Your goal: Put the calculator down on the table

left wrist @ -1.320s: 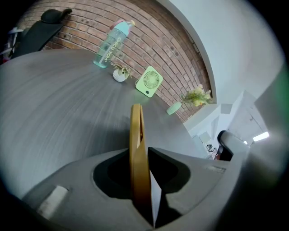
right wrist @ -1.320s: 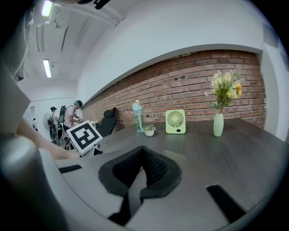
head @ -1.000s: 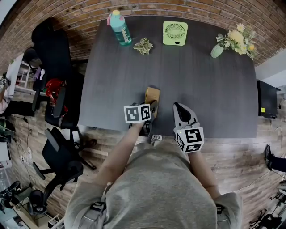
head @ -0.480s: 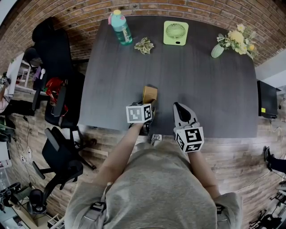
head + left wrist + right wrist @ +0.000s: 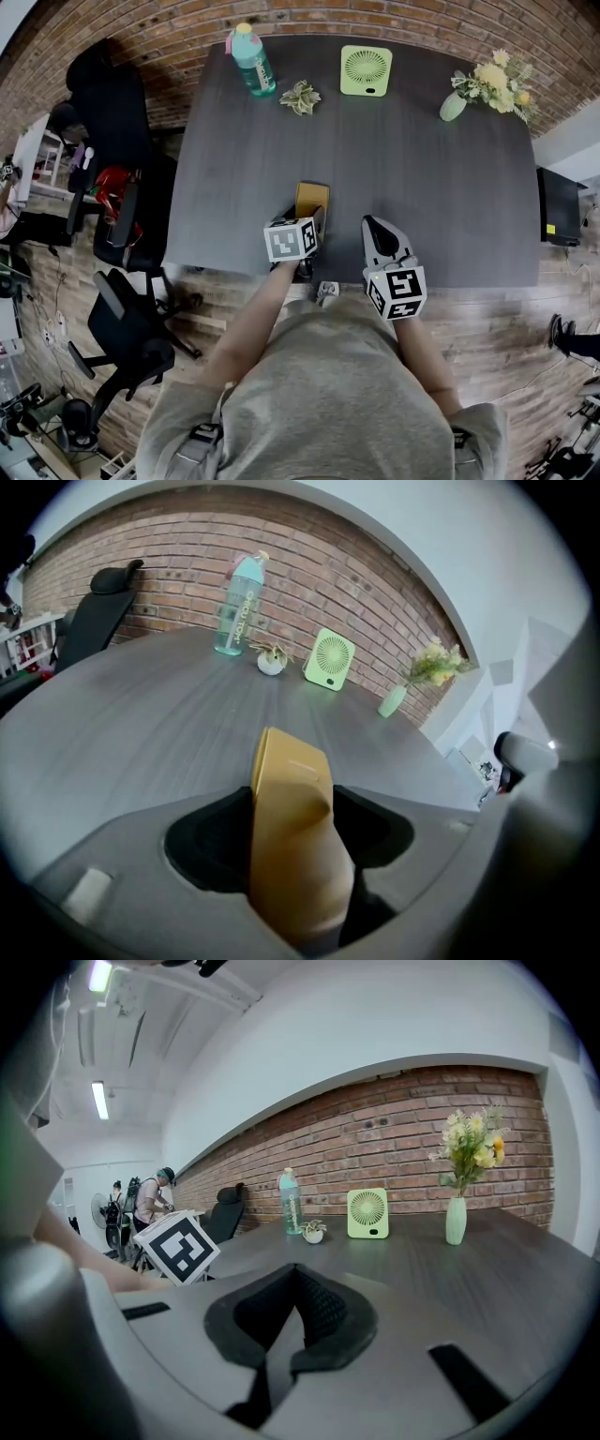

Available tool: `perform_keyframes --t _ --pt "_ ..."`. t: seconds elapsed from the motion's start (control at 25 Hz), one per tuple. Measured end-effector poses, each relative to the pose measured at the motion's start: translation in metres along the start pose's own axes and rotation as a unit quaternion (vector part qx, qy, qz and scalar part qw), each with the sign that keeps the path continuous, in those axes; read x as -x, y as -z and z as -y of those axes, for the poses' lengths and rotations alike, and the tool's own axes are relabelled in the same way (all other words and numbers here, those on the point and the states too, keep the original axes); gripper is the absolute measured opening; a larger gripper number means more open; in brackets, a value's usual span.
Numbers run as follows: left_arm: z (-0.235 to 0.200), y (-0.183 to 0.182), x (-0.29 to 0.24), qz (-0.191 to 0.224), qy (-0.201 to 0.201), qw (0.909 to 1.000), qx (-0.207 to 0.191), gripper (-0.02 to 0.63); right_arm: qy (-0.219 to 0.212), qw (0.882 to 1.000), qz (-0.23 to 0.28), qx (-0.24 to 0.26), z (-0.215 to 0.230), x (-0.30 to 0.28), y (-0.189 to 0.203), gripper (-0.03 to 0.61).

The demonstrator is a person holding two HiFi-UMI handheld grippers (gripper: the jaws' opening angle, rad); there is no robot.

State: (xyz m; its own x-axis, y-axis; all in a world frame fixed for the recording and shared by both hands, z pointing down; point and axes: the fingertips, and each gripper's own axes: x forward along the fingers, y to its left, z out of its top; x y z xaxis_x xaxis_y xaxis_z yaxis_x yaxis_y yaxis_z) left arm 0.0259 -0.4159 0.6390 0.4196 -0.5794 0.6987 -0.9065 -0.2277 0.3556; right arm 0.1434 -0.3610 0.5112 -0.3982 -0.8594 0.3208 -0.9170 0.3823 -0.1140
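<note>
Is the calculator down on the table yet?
Nearly. The calculator looks to be resting on the table, and the left gripper is opening its jaws around it, not squeezing. Left to do: pull that gripper away. The right gripper is shut and empty.

A brick wall is running behind the dark table (plank floor below). At left, black office chairs are standing.

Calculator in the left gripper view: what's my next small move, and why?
Probably draw the left gripper straight back. Its fingers are opening, with gaps on both sides of the calculator, which seems to rest on the table already.
</note>
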Motion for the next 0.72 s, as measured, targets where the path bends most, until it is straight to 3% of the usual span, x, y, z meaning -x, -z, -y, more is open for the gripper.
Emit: perform_keyframes --t 0.52,0.72 --pt "-0.011 -0.001 0.019 0.015 -0.005 0.9998 0.011 0.268 -0.001 1.000 0.004 0.006 -0.013 0.007 -0.002 0.002" --pt "-0.005 -0.001 0.041 0.032 0.007 0.9994 -0.010 0.267 0.004 1.000 0.008 0.007 -0.022 0.018 -0.002 0.002"
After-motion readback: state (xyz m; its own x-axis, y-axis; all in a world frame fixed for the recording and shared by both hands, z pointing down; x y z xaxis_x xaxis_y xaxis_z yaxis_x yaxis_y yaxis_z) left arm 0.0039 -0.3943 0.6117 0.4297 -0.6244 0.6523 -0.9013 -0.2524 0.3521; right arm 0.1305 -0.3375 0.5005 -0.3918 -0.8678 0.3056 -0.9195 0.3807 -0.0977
